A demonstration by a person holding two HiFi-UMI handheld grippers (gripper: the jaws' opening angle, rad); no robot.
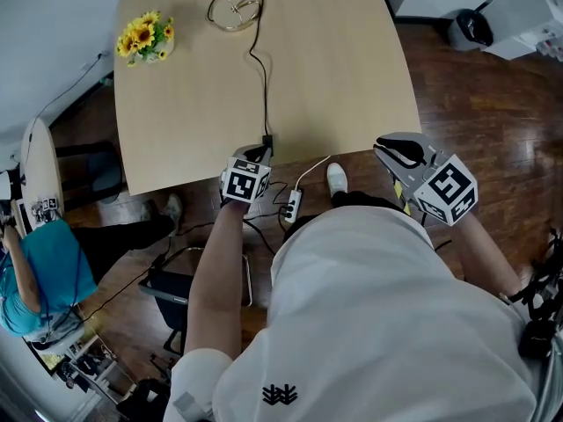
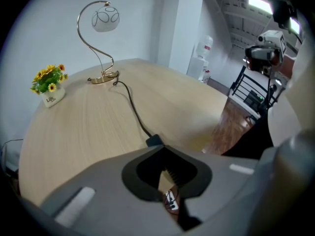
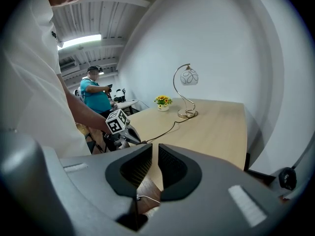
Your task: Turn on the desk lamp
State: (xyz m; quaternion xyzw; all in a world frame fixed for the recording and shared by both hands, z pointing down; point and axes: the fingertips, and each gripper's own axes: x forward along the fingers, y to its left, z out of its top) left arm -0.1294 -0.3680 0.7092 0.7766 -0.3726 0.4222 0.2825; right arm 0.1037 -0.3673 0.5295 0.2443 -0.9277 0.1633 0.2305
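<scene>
At the near edge of the table (image 1: 334, 69), the left gripper (image 1: 257, 156) is hovering just short of a small black block (image 2: 154, 140) on the lamp's cord (image 2: 132, 107), right where the cord is dropping over the edge toward the power strip (image 1: 293, 205) on the floor. That block is probably the in-line switch, which would explain why the gripper is aiming here and not at the lamp itself. The desk lamp (image 2: 105, 17) is standing at the far end of the table, well apart from both grippers, with its round shade unlit. A small pot of yellow flowers (image 1: 145, 38) is sitting near it, off to the left.

In the left gripper view its jaws are sitting almost together, showing only a thin wedge of floor between them and gripping nothing. A pinched-in claw like this suits pressing a switch with the tips. The block is lying just beyond the tips, not yet touched as far as can be seen.

The right gripper (image 1: 396, 150) is hanging off the table's right corner, over the floor, with its jaws a narrow slit apart and nothing in them. It is likely waiting out of the way, since one claw should be enough for the press.
</scene>
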